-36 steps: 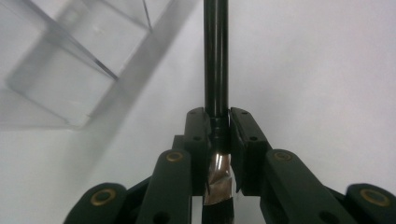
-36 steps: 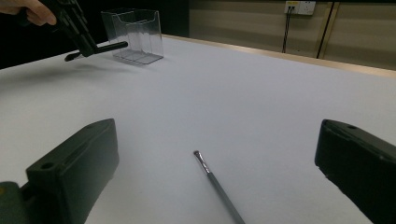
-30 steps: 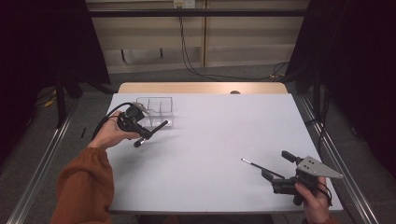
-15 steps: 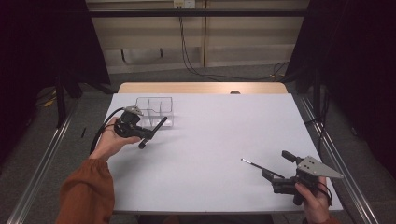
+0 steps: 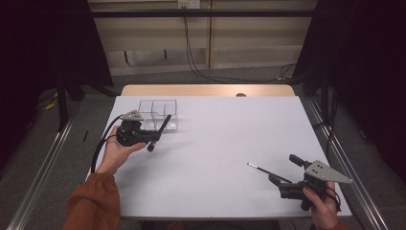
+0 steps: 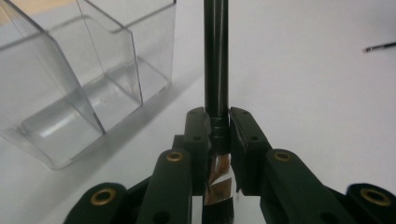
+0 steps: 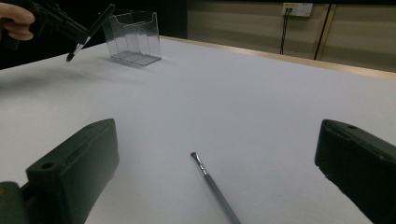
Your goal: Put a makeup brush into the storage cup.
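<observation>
My left gripper (image 5: 156,137) is shut on a black stick (image 5: 163,123) with a shiny metal band, held a little above the white table (image 5: 225,139). In the left gripper view the jaws clamp the stick (image 6: 216,60) near its banded end, and its long part points away beside a clear plastic organizer (image 6: 84,70). That organizer (image 5: 158,113) stands at the table's far left, just behind the stick. My right gripper (image 5: 285,170) rests at the near right, open. A thin metal-tipped brush (image 7: 215,186) lies on the table between its wide jaws, untouched.
The thin brush (image 5: 262,169) points toward the table's middle. The organizer (image 7: 133,37) has several open compartments with nothing in them. A wooden strip (image 5: 206,90) edges the far side of the table, with cables on the floor behind it.
The left hand has drifted slightly toward the near edge with the stick, and the stick now stands steeper in the high view. The right gripper has not moved.
</observation>
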`<move>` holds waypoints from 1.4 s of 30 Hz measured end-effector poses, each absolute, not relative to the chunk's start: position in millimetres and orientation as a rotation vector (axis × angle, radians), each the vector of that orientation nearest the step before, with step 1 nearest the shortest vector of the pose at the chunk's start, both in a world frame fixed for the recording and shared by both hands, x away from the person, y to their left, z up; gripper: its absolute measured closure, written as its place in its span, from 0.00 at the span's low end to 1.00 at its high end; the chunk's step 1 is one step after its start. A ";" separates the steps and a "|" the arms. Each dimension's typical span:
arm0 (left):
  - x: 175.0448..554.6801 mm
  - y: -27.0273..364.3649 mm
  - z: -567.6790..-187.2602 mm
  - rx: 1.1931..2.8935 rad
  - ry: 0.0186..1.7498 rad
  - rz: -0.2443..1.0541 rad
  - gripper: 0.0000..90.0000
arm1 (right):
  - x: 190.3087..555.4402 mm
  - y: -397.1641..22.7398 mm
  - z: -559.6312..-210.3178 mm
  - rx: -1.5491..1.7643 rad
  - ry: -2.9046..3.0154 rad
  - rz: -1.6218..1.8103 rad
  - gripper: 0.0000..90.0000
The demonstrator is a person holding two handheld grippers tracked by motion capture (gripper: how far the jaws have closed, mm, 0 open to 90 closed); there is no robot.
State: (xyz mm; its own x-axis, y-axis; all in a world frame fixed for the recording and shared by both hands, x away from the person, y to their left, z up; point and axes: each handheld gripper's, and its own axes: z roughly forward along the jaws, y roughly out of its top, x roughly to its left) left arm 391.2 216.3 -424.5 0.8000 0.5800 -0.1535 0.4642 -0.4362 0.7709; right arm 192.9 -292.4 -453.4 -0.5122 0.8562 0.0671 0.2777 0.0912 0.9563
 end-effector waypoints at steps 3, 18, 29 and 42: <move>383.5 213.8 -423.8 2.030 0.789 0.189 0.87 | 192.3 -293.5 -453.3 1.119 1.839 1.437 0.00; 361.1 214.4 -426.9 1.929 0.776 0.249 0.87 | 189.9 -295.9 -453.0 1.124 1.832 1.432 0.00; 333.6 202.8 -422.3 1.913 0.694 0.236 0.87 | 190.1 -294.5 -452.4 1.117 1.833 1.437 0.00; 316.1 192.0 -414.7 1.912 0.628 0.193 0.87 | 189.7 -292.7 -451.2 1.101 1.827 1.471 0.00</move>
